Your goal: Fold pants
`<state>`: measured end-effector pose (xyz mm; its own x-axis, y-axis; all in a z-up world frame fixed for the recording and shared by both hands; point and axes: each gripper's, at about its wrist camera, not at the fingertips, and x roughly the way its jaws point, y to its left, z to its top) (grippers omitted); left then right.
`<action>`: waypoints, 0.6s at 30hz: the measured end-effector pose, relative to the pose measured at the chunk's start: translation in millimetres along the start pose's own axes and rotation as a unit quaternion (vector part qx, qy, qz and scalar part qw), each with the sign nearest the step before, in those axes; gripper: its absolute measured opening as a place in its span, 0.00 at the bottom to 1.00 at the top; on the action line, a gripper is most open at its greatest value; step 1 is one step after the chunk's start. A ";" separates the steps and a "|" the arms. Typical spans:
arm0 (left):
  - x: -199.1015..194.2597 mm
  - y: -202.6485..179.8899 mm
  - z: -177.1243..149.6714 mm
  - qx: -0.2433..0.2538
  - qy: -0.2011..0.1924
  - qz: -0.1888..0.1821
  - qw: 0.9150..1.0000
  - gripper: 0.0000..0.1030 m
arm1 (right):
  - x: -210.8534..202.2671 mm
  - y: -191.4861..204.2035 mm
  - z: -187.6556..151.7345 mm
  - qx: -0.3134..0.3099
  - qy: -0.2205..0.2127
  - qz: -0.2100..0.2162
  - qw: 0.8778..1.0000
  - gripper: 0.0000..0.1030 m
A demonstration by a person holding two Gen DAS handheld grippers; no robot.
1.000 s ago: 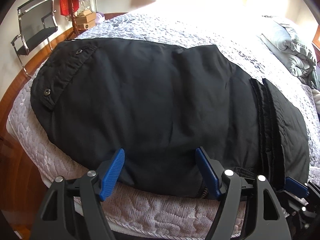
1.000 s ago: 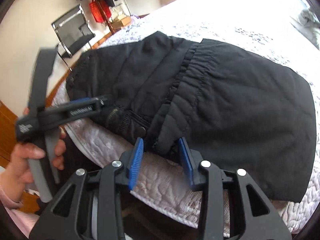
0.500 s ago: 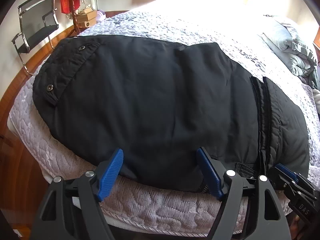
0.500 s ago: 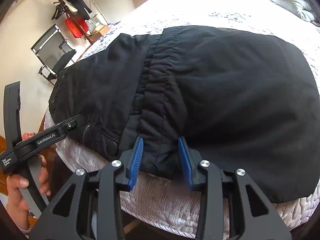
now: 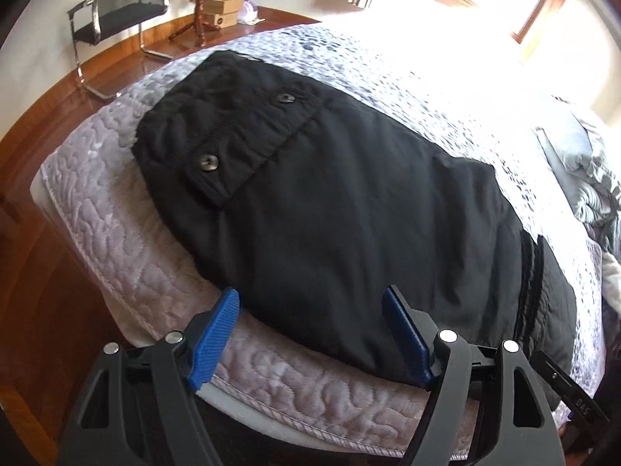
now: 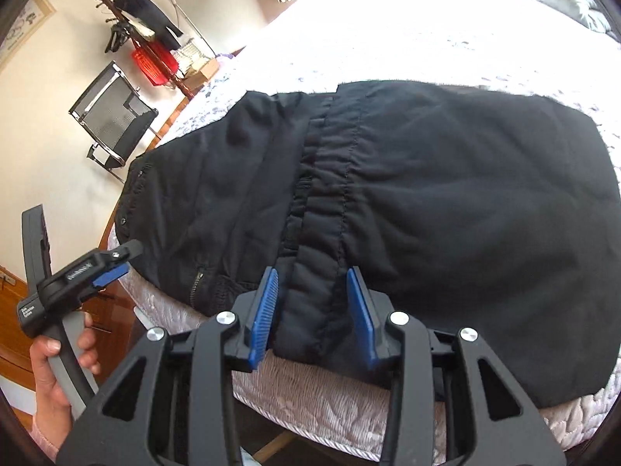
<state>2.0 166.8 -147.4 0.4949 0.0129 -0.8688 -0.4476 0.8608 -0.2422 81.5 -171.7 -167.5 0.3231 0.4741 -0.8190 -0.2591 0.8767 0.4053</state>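
Observation:
Black pants lie folded on the quilted bed, the cuff with two buttons at the far left. My left gripper is open, its blue pads on either side of the near edge of the pants. In the right wrist view the pants fill the middle, with the gathered waistband running toward me. My right gripper is open with the waistband end between its jaws, not clamped. The left gripper also shows in the right wrist view, held in a hand at the left.
The bed's quilted cover ends in a near edge just under the grippers. A black chair and a coat stand are on the wood floor at the left. Crumpled bedding lies at the right.
My left gripper has swung left along the near edge, so the buttoned cuff now sits nearer the middle of its view. My right gripper has opened a little wider around the waistband end.

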 end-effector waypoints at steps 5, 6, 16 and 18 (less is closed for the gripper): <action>7.3 43.4 17.1 -0.044 0.017 -0.009 0.999 0.74 | 12.2 6.6 -1.3 -0.014 0.012 -0.028 0.999 0.45; 9.7 49.9 19.6 -0.049 0.021 -0.024 0.998 0.74 | 13.1 8.1 -2.2 -0.018 0.011 -0.032 0.999 0.46; 27.0 113.7 31.6 -0.191 0.062 -0.150 0.968 0.65 | 20.8 16.9 -5.2 -0.030 0.009 -0.058 0.998 0.50; 25.9 125.7 29.4 -0.212 0.057 -0.154 0.963 0.63 | 21.3 16.1 -5.5 -0.030 0.009 -0.056 0.998 0.51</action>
<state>-19.6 290.3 -187.7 0.5797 -0.2865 -0.7628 -0.5684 0.5285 -0.6306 79.2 -147.9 -180.7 0.3375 0.3718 -0.8648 -0.2764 0.9173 0.2865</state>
